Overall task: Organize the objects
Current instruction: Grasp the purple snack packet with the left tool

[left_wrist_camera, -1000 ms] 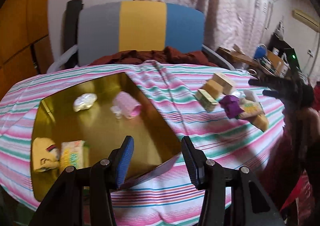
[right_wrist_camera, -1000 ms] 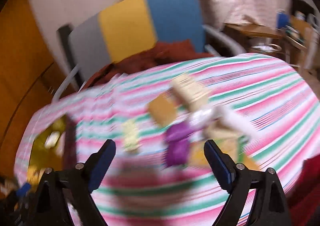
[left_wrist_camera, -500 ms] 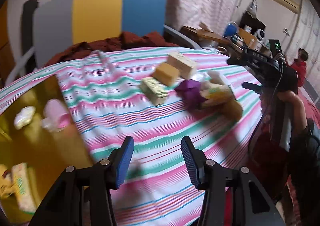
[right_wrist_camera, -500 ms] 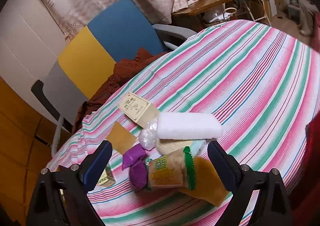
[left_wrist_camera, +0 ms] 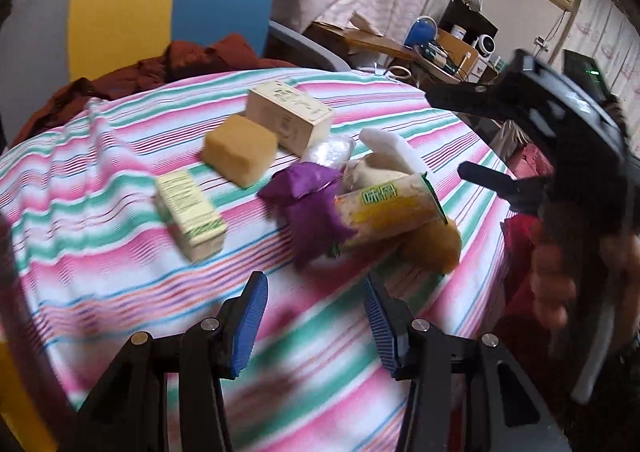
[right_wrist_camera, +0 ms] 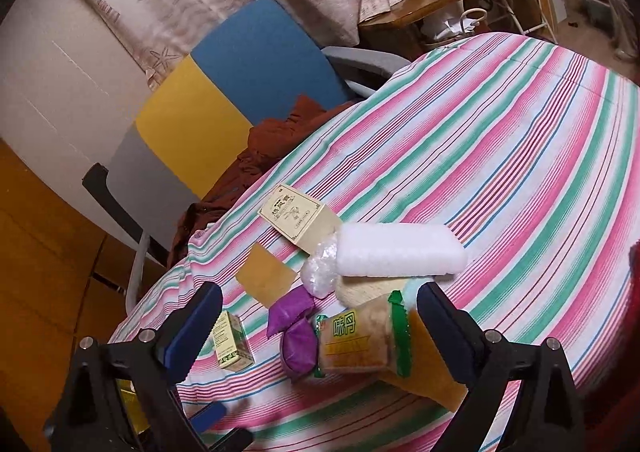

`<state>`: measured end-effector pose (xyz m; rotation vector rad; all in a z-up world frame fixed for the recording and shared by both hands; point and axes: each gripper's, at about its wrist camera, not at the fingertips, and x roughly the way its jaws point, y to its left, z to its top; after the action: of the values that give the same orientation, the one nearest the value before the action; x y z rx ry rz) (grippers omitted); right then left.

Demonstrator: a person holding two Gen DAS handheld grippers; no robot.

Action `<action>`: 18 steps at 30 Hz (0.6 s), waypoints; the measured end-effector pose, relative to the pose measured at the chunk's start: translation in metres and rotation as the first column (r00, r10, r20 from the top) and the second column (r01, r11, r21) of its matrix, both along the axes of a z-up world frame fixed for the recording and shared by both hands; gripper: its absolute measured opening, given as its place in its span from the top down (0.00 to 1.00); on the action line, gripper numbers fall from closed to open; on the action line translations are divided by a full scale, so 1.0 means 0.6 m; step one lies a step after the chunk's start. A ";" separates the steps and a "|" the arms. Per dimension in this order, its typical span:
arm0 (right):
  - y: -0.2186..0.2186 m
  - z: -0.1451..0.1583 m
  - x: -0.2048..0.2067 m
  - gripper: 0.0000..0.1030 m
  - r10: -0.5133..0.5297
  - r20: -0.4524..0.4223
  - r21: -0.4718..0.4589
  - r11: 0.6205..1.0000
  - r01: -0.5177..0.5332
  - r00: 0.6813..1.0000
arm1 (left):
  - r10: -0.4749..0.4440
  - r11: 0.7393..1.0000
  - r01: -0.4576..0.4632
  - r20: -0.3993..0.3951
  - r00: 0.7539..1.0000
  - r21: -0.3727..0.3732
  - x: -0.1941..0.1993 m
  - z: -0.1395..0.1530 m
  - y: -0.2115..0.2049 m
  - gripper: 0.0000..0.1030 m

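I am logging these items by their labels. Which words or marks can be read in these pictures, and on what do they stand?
"味丹" on the green and yellow snack packet.
Dark characters and a line drawing on the beige carton: too small to read.
Fine print on the small green and cream box: blurred, unreadable.
No other object here shows any readable text.

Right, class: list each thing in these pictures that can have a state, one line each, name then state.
Left tool: open, empty, above the cloth.
Right tool: open, empty, by the pile.
Beige printed cardboard box: closed, lying flat.
Small green-and-cream carton: closed, on its side.
Green-edged snack packet: sealed, resting on the pile.
Purple foil pouches: crumpled, lying down.
White foam block: atop the pile.
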<state>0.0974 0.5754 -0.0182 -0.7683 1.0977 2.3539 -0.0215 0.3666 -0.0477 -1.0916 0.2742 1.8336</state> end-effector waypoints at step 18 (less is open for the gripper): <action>0.011 -0.013 -0.002 0.03 0.002 -0.001 -0.055 0.998 -0.002 1.000 | 0.031 0.998 -0.027 0.068 0.997 -0.063 -0.067 -0.070 0.121 0.54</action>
<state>0.0960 0.5823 -0.0263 -0.7878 1.1676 2.3342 -0.0614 0.4389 -0.0898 -1.2049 0.2779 1.8196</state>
